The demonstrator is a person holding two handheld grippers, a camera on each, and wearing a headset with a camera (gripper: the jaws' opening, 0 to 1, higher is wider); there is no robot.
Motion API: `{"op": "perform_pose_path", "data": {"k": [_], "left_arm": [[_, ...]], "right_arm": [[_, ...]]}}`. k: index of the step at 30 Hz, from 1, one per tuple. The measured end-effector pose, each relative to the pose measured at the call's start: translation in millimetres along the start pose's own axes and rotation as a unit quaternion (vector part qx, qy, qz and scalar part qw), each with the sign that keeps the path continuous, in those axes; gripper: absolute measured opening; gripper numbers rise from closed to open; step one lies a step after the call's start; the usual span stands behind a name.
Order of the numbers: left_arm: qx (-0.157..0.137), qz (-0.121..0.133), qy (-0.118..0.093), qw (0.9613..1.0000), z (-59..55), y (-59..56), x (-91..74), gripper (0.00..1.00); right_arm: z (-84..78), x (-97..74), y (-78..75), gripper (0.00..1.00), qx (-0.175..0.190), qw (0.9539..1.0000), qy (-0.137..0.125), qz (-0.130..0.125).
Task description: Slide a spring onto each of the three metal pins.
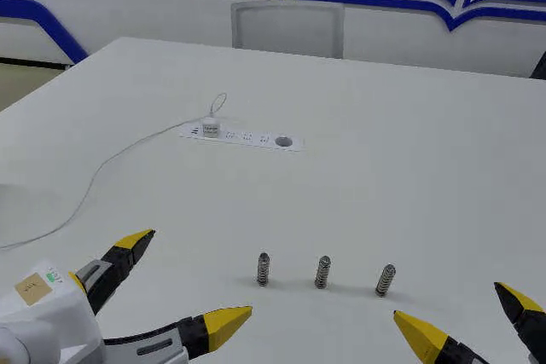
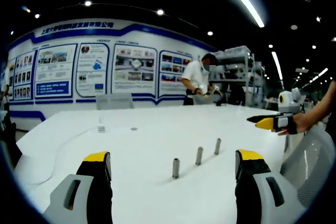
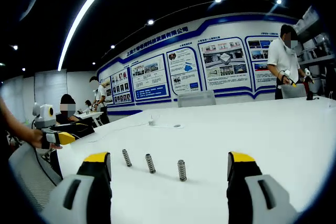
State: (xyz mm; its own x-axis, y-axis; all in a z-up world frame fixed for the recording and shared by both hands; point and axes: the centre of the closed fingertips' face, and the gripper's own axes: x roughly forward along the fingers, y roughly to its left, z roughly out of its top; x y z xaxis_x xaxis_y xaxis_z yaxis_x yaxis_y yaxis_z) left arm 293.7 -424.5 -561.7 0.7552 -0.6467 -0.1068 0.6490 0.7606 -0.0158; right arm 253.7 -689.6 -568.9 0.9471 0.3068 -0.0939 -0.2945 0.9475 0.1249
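Three upright metal pins stand in a row on the white table, each with a coiled spring around it: left pin, middle pin, right pin. My left gripper is open, low and to the left of the row. My right gripper is open, low and to the right. Neither holds anything. In the left gripper view the pins stand ahead between the yellow fingertips, and the right gripper shows far right. In the right gripper view the pins stand ahead.
A white power strip with a plug lies mid-table, its cable trailing to the left edge. A grey chair stands at the far side. A person works at a bench behind the table.
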Motion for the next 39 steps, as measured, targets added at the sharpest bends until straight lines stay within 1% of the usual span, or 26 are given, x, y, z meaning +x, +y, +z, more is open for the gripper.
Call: {"op": "perform_pose_path", "data": {"k": [1, 3, 6, 8, 9, 11, 14, 16, 21, 24, 26, 32, 36, 39], "left_arm": [[0.002, -0.003, 0.001, 1.0000, -0.6, -1.9, 0.4, 1.00], [-0.014, -0.005, -0.003, 0.9999, -0.2, -2.0, 0.4, 1.00], [0.003, 0.006, 0.001, 1.0000, -0.6, 1.9, 0.3, 1.00], [0.001, 0.008, -0.002, 1.0000, 0.7, 3.1, 0.0, 1.00], [-0.006, 0.009, -0.005, 0.9999, 0.9, 4.9, -0.3, 0.99], [-0.007, 0.011, -0.004, 0.9999, -0.1, 6.6, -0.1, 0.99], [-0.018, 0.007, -0.001, 0.9998, -3.5, 6.6, 0.9, 0.99], [-0.015, 0.006, 0.003, 0.9999, -4.9, 5.6, 1.0, 0.99], [-0.013, 0.001, 0.007, 0.9999, -6.2, 2.9, 2.1, 0.98], [-0.013, 0.000, 0.008, 0.9999, -6.9, 3.1, 2.1, 0.97], [-0.010, 0.003, 0.010, 0.9999, -7.5, 4.4, 1.6, 0.97], [-0.013, 0.005, 0.014, 0.9998, -9.5, 5.6, 1.2, 0.96], [-0.012, 0.001, 0.016, 0.9998, -10.0, 3.6, 1.6, 0.96], [-0.009, 0.000, 0.018, 0.9998, -10.4, 3.1, 1.7, 0.96]], "right_arm": [[0.2, 0.6, -0.1, 0.93, -0.001, 1.0000, -0.003, -0.001], [2.2, 1.2, -1.3, 0.93, 0.006, 0.9999, -0.011, -0.002], [5.0, 0.4, -5.6, 0.93, 0.003, 0.9998, -0.017, -0.011], [7.2, 0.0, -8.0, 0.93, 0.000, 0.9996, -0.020, -0.018], [7.7, -0.1, -8.4, 0.93, -0.001, 0.9996, -0.021, -0.020], [6.6, 0.1, -8.1, 0.93, -0.004, 0.9996, -0.017, -0.021], [4.3, 0.4, -8.3, 0.93, -0.007, 0.9997, -0.011, -0.021], [3.1, 0.4, -8.7, 0.93, -0.008, 0.9997, -0.007, -0.023], [0.7, 0.2, -9.8, 0.93, -0.014, 0.9996, 0.001, -0.026], [-2.0, 0.4, -10.1, 0.92, -0.018, 0.9994, 0.009, -0.026], [-3.4, 0.5, -9.7, 0.92, -0.018, 0.9994, 0.012, -0.025], [-3.0, -0.1, -9.6, 0.92, -0.022, 0.9993, 0.014, -0.026], [-2.3, -0.9, -11.7, 0.92, -0.021, 0.9993, 0.011, -0.031], [-3.8, -1.4, -13.8, 0.92, -0.017, 0.9992, 0.014, -0.034]]}}
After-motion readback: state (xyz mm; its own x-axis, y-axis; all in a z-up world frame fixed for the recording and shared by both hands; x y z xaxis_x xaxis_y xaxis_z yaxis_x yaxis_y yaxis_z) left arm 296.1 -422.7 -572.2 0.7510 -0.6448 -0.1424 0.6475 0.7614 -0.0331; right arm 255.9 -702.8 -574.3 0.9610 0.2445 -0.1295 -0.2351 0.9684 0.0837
